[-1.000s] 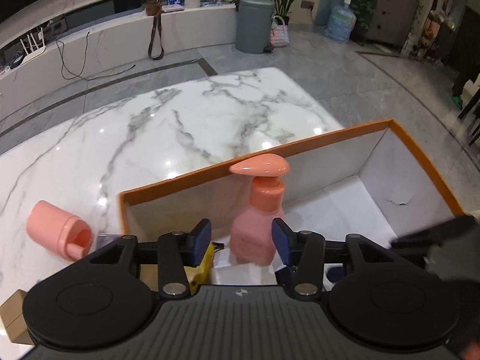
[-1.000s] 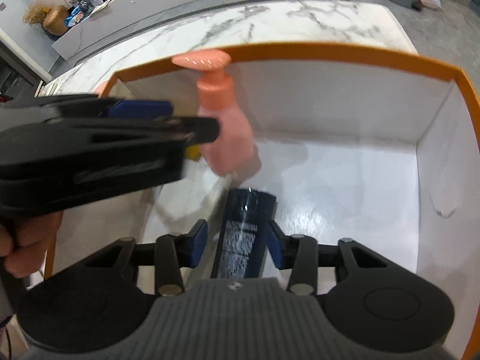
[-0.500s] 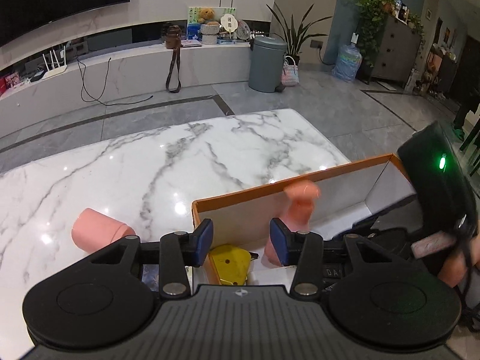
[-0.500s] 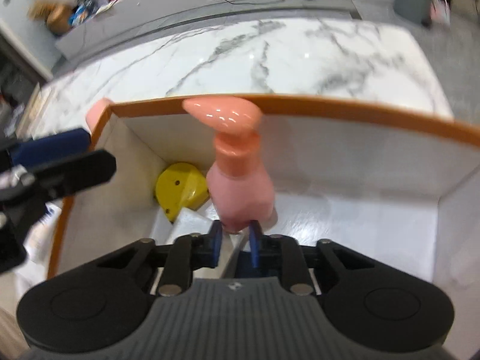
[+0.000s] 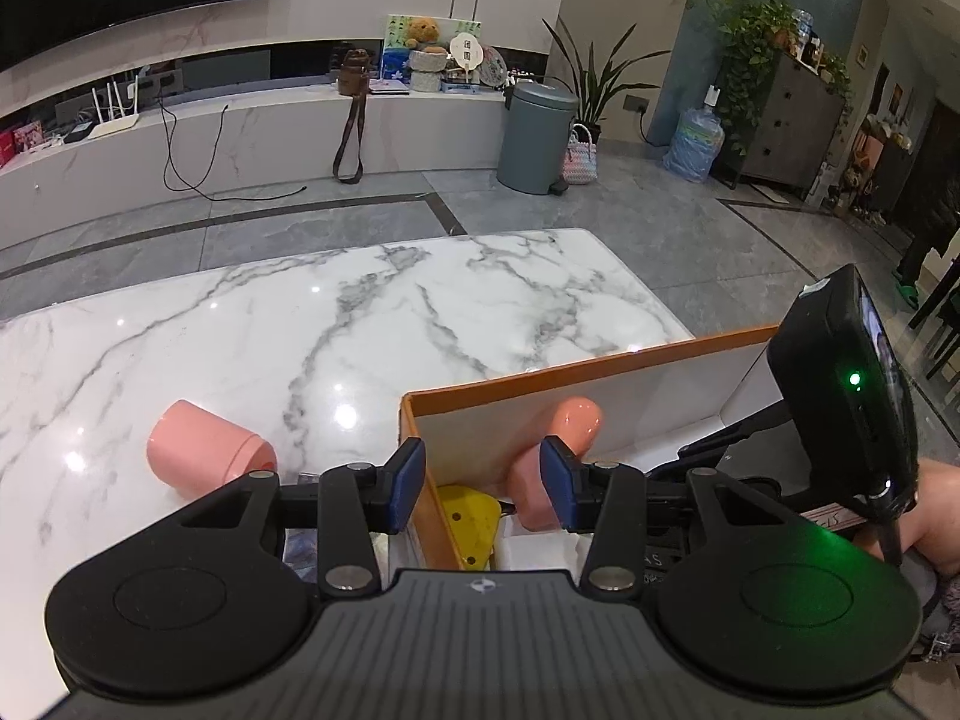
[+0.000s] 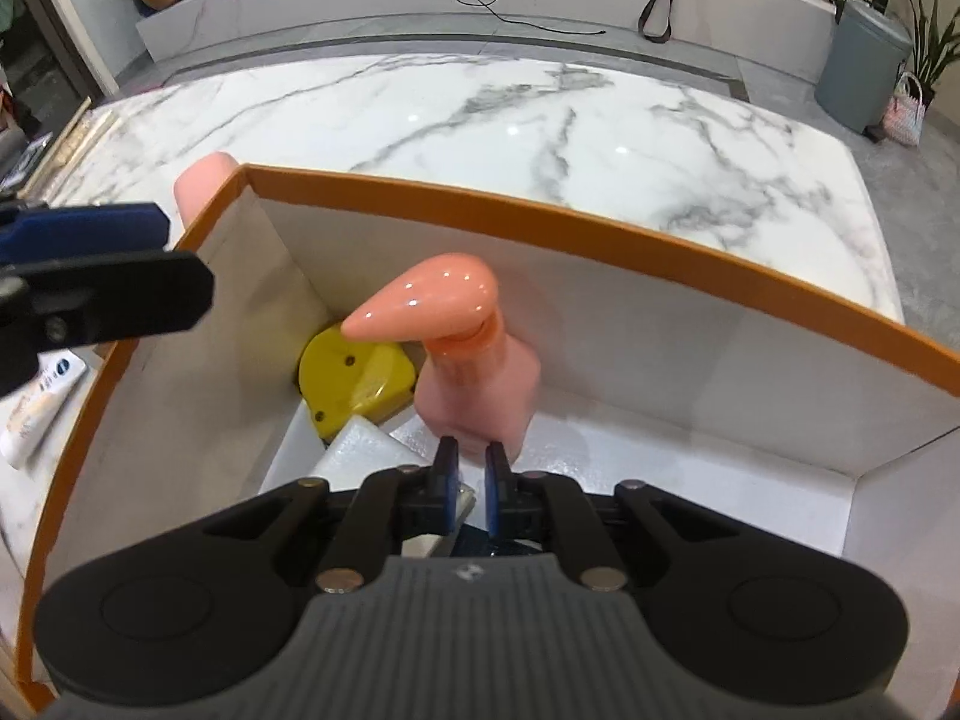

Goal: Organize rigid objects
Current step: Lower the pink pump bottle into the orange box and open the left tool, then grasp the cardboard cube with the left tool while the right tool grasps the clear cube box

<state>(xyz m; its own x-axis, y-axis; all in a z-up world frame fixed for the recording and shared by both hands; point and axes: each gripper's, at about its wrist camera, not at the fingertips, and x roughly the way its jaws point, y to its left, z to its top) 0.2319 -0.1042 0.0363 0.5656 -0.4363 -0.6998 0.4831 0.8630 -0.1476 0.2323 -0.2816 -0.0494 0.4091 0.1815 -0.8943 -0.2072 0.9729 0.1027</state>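
An orange-rimmed white box (image 6: 600,240) sits on the marble table. Inside stand a pink pump bottle (image 6: 474,384), a yellow tape measure (image 6: 354,378), a white block (image 6: 360,450) and a dark bottle (image 6: 480,543) lying under my right gripper. My right gripper (image 6: 470,495) is nearly shut and empty, just above the dark bottle and in front of the pump bottle. My left gripper (image 5: 483,486) is open and empty above the box's left wall (image 5: 432,516). A pink cup (image 5: 207,456) lies on its side on the table left of the box.
A white tube (image 6: 36,402) lies outside the box at its left. The left gripper (image 6: 102,294) shows at the left edge of the right wrist view. The right gripper's camera unit (image 5: 852,384) rises at the right of the left wrist view.
My right gripper let go of the dark bottle in the box, narrowed its jaws and pulled back. My left gripper rose and drew back to the box's left wall.
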